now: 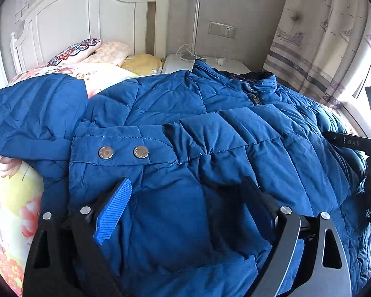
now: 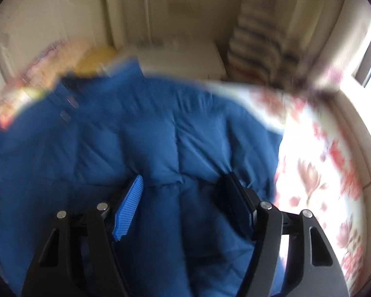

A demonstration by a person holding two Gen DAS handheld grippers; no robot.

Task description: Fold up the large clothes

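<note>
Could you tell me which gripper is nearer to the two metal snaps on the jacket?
Left. The left gripper sits just below the snaps; the right gripper is over the jacket's far side, well away.

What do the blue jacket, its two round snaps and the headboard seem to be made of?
Jacket: thin woven synthetic shell, probably nylon or polyester, over soft filling; it has a slight sheen, stitched quilting and puffy panels.
Snaps: metal, dull silver; they catch the light.
Headboard: probably painted wood, cream and smooth, with panel grooves; the paint hides what is beneath.
</note>
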